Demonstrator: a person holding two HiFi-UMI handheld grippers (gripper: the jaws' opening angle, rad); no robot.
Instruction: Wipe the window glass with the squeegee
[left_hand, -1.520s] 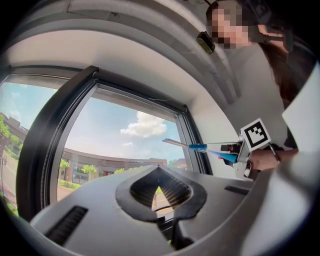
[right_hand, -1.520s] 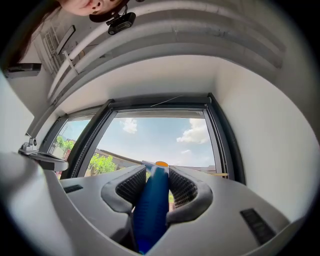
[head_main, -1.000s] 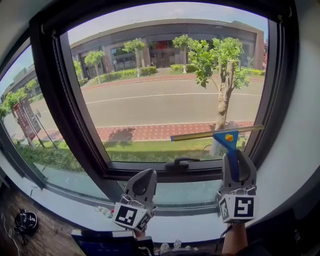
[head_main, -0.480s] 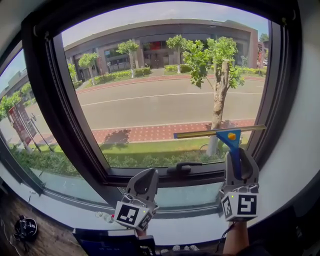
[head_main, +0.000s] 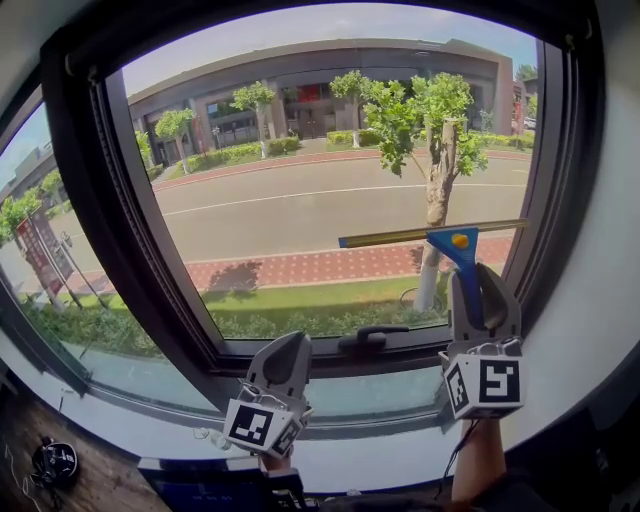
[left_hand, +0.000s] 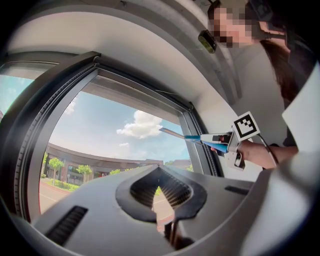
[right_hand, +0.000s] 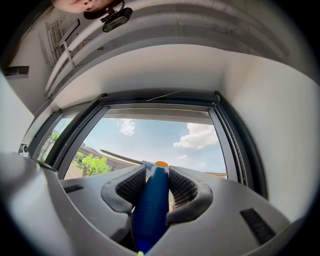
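From the head view, my right tool (head_main: 472, 292) is clenched on the blue handle of the squeegee (head_main: 452, 243) and holds it upright. The blade runs nearly level across the lower right part of the window glass (head_main: 300, 190), and its right end is close to the dark window frame (head_main: 545, 180). My left tool (head_main: 288, 352) hangs low, below the sill and near the window handle (head_main: 368, 338), well apart from the squeegee.

In the left gripper view, the left tool (left_hand: 160, 171) has its jaws closed together on nothing; only street shows through the hollow between the pads. Off to the right, a hand (left_hand: 257, 154) holds the right tool (left_hand: 226, 142) with the squeegee (left_hand: 192, 137) reaching towards the pane.

In the right gripper view, the right tool (right_hand: 159, 181) has both ribbed pads tight on the squeegee (right_hand: 152, 205) handle, with the window glass (right_hand: 170, 137) straight ahead.
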